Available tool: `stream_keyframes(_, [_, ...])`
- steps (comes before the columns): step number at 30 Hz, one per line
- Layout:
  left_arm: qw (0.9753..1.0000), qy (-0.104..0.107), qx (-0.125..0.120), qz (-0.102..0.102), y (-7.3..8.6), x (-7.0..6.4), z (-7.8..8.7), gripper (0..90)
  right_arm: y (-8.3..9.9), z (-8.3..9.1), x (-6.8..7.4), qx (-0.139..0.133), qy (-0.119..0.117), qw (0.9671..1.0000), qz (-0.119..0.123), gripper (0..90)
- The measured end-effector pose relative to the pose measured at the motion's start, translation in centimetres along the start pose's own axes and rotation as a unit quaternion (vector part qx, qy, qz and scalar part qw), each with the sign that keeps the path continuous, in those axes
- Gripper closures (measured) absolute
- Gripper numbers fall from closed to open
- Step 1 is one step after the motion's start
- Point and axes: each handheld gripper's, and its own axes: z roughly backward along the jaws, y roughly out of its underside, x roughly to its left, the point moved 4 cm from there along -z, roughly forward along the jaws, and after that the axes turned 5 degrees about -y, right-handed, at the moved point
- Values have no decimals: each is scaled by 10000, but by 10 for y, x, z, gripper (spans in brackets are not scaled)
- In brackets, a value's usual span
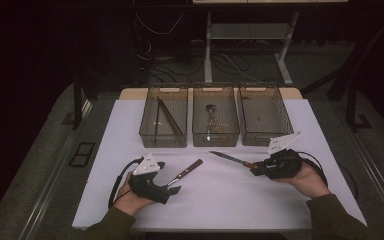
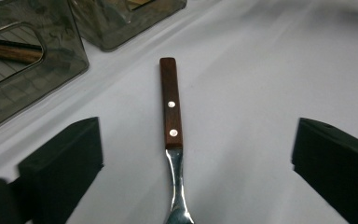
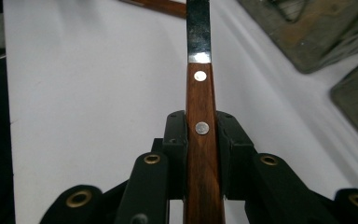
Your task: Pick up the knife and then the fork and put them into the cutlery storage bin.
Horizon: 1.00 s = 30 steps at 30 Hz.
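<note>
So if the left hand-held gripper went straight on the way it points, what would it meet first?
The wooden handle of the utensil lying between its open jaws. Beyond that, probably the bins at the table's far side, though depth is hard to judge.

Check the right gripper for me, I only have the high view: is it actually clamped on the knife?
Observer: Yes. The right gripper has its fingers shut on the knife, at the wooden handle's second rivet.
Operator: Left one closed on the other utensil?
Observer: No. The left gripper is wide open, and the utensil lies between its fingers untouched.
Operator: Fork or spoon?
Observer: Cannot tell. The left gripper view shows a two-rivet wooden handle and a metal neck, but the head is cut off.
</note>
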Motion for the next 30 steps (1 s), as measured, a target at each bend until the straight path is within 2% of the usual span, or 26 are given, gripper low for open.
stream_keyframes(12, [9997, -103, 178, -124, 5, -1, -4, 0, -15, 23, -16, -291, 406, 9982, -332, 758])
stream_keyframes(15, [9998, -124, 149, -80, 5, -1, -4, 0, -17, 27, -21, -307, 537, 9970, -475, 757])
stream_keyframes(21, [9998, -161, 110, -2, 5, 1, -3, 0, -20, 34, -34, -364, 746, 9939, -730, 758])
stream_keyframes(27, [9998, -163, 101, 10, 4, 1, -3, 0, -26, 46, -50, -543, 985, 9887, -990, 758])
stream_keyframes(30, [9998, -161, 78, -19, 4, 1, -2, 0, -31, 52, -60, -529, 1125, 9864, -1079, 758])
